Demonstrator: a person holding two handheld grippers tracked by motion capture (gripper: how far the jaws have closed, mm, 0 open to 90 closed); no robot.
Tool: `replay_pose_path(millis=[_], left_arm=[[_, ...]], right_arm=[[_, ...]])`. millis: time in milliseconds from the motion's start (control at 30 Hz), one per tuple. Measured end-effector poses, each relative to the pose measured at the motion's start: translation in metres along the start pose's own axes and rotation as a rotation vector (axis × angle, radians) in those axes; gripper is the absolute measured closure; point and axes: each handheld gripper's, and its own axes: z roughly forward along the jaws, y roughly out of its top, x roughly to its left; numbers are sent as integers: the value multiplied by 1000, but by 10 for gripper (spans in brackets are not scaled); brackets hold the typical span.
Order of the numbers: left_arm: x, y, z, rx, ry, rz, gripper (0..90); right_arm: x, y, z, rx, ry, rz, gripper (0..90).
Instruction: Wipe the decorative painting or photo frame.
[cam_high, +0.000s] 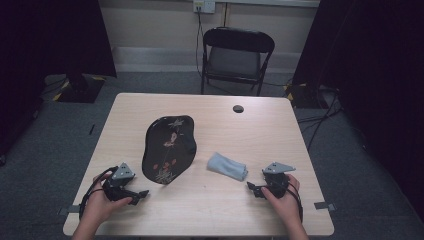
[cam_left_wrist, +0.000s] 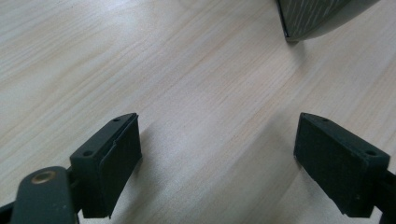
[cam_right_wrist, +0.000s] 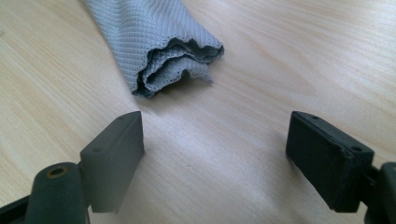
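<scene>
- A person sits at a pale wooden table (cam_high: 260, 135), holding a two-jaw gripper in each hand near the front edge.
- The right gripper (cam_high: 256, 189) has its jaws spread wide and holds nothing; in the right gripper view bare wood lies between them.
- A folded grey cloth (cam_high: 227, 166) lies just ahead of that gripper, apart from it, between it and the tray. In the right gripper view the cloth's (cam_right_wrist: 152, 44) layered open end points back toward the jaws, slightly toward the left one.
- The left gripper (cam_high: 141, 193) is also wide open and empty, resting low by the table.
- A black lacquered tray (cam_high: 169, 148) with a flower pattern (long and wavy-edged) lies just beyond the left gripper; its near rim (cam_left_wrist: 322, 18) shows in the left gripper view.
- The work appears to be at the approach step: nothing is grasped yet.
- The next move likely calls for easing the right gripper forward, straddling the cloth's end, then closing.
</scene>
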Motion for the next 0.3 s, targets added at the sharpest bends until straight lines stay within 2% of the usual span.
replay_pose_path(millis=[300], left_arm=[[0,-3,1,-25,0,0,141]], right_arm=[[0,0,0,0,2,3,188]])
